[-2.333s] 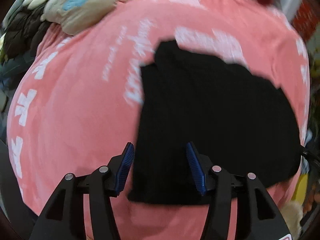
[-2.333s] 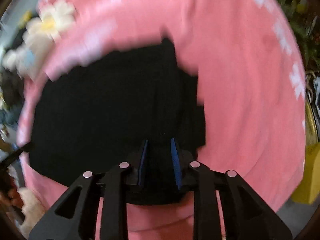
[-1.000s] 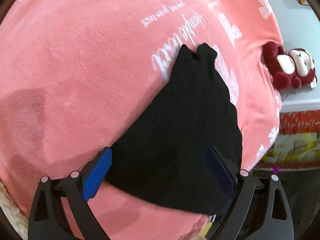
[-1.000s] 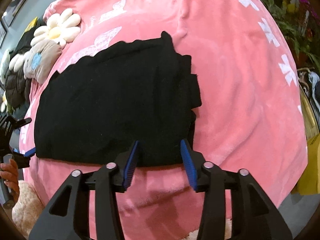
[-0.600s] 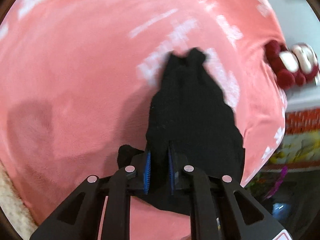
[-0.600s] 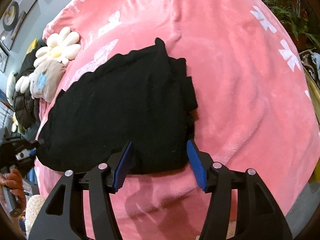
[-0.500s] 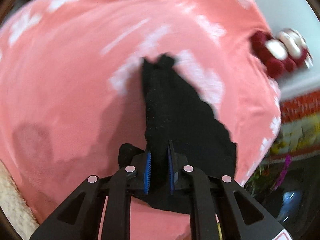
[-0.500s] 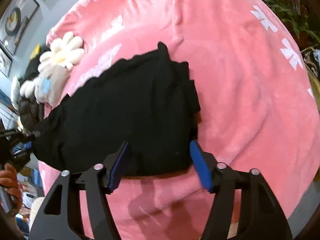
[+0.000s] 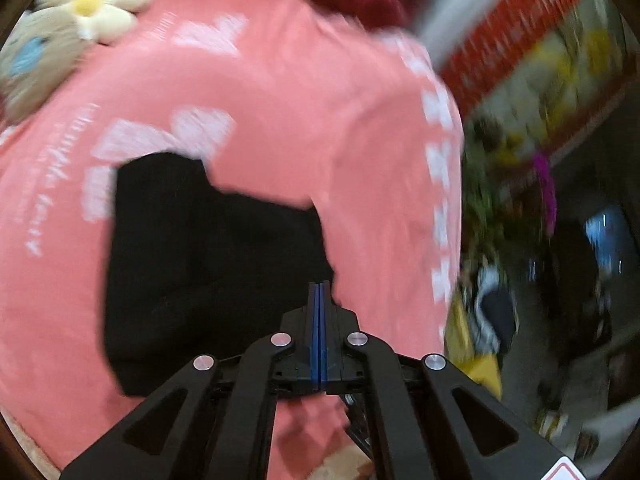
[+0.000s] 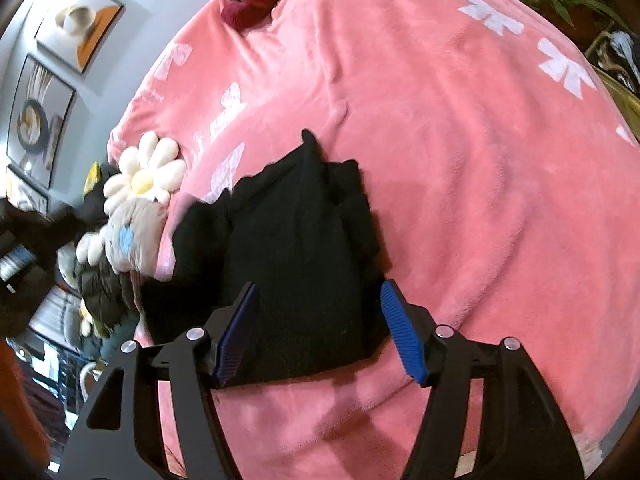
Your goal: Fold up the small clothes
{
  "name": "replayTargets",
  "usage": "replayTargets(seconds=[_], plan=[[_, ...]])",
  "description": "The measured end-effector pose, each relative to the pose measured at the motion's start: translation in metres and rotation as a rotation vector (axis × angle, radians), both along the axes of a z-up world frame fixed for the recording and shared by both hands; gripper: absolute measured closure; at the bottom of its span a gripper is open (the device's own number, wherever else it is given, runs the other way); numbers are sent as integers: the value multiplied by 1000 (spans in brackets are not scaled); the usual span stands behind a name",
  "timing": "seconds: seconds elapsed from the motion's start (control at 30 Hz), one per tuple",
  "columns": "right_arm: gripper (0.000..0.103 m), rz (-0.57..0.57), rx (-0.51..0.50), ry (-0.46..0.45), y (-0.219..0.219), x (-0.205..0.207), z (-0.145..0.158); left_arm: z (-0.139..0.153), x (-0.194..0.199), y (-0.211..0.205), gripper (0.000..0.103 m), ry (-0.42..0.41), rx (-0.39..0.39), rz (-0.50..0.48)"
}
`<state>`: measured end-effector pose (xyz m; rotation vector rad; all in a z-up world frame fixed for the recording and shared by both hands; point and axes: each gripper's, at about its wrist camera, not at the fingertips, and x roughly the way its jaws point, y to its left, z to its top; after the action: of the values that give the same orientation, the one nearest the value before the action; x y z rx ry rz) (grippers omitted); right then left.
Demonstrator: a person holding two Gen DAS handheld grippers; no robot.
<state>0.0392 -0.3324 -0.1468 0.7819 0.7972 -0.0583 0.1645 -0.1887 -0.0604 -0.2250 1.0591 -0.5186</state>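
The pink blanket (image 10: 460, 168) covers the whole work surface and fills both views. The black garment (image 10: 296, 264) lies on it at centre, reaching from the 12 o'clock point of its collar down to the near hem between the right jaws. In the left wrist view the black garment (image 9: 208, 256) occupies the 9 o'clock half of the frame.

Change since one second ago: the garment's left end, previously spread wide toward 9 o'clock, now lies doubled over onto the body. A raised layer sits at 10 o'clock of the pile, and the outline is about half as broad. This is judged to be one completed lateral fold.

The left gripper (image 9: 319, 296) has just closed fully; its blue pads meet face to face with no cloth visible between them, although the tips overlap the garment's 3 o'clock edge in a blurred frame. An empty, clenched state is the reading.

The right gripper (image 10: 320, 328) has widened and stands released, one pad at each side of the near hem, touching nothing that can be confirmed.

The flower cushion (image 10: 142, 176) lies at 9 o'clock, just beside the folded end.

Judgement: the next fold may start from the near hem.
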Motion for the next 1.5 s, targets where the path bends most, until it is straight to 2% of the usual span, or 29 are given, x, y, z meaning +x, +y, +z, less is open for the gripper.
replayTargets(seconds=[0.13, 0.17, 0.23, 0.27, 0.33, 0.47, 0.57, 0.6, 0.67, 0.83, 0.87, 0.9, 0.93, 0.97, 1.03, 1.07, 1.1, 1.13, 1.2, 1.27, 1.3, 1.33, 1.37, 1.43, 1.5], plan=[[42, -26, 42, -15, -11, -4, -1, -43, -12, -22, 102, 159, 9, -30], [41, -33, 45, -21, -13, -5, 0, -50, -16, -16, 95, 182, 1, -12], [41, -25, 41, -33, -14, -6, 2, -55, -22, -6, 82, 178, 46, 6], [41, -11, 25, -42, -11, -5, 7, -56, -26, 3, 76, 158, 96, 14], [41, 69, -13, -35, 0, 4, 17, -57, -30, 22, 74, 128, 156, 29], [22, 231, -26, -17, 30, 43, 39, -62, -43, 73, 66, 105, 242, 76], [19, 330, 23, 6, 54, 83, 47, -67, -53, 102, 64, 135, 231, 105], [18, 350, 15, 41, 64, 96, 46, -71, -56, 111, 64, 156, 228, 116], [18, 397, -30, 136, 89, 119, 41, -73, -63, 126, 64, 178, 218, 127], [14, 450, -146, 243, 136, 128, 29, -69, -76, 150, 56, 138, 235, 131], [20, 460, -181, 264, 146, 127, 23, -70, -78, 153, 56, 130, 243, 130], [33, 481, -205, 283, 154, 126, 17, -71, -79, 157, 56, 125, 247, 122], [63, 507, -216, 305, 164, 127, 9, -71, -80, 160, 56, 126, 249, 119], [79, 505, -211, 314, 166, 126, 2, -72, -79, 161, 56, 130, 251, 120], [92, 503, -199, 303, 168, 127, 4, -74, -79, 167, 56, 143, 249, 130], [93, 496, -166, 259, 165, 127, 18, -74, -78, 169, 56, 149, 247, 139], [94, 486, -132, 216, 159, 127, 31, -72, -78, 171, 56, 153, 239, 148], [94, 465, -97, 134, 146, 122, 56, -70, -76, 171, 56, 153, 234, 157], [94, 419, -132, 59, 122, 110, 89, -65, -76, 172, 56, 140, 221, 160], [91, 371, -198, 51, 89, 90, 105, -60, -75, 170, 53, 117, 223, 155], [87, 368, -221, 94, 74, 81, 96, -58, -75, 167, 53, 106, 223, 148], [76, 379, -239, 166, 61, 75, 74, -58, -75, 164, 52, 102, 218, 141], [55, 383, -264, 225, 54, 73, 56, -59, -74, 159, 50, 100, 215, 132], [54, 346, -392, 420, 36, 63, 12, -63, -72, 147, 50, 105, 213, 115], [54, 295, -304, 342, 18, 52, 19, -67, -70, 134, 50, 117, 221, 104]])
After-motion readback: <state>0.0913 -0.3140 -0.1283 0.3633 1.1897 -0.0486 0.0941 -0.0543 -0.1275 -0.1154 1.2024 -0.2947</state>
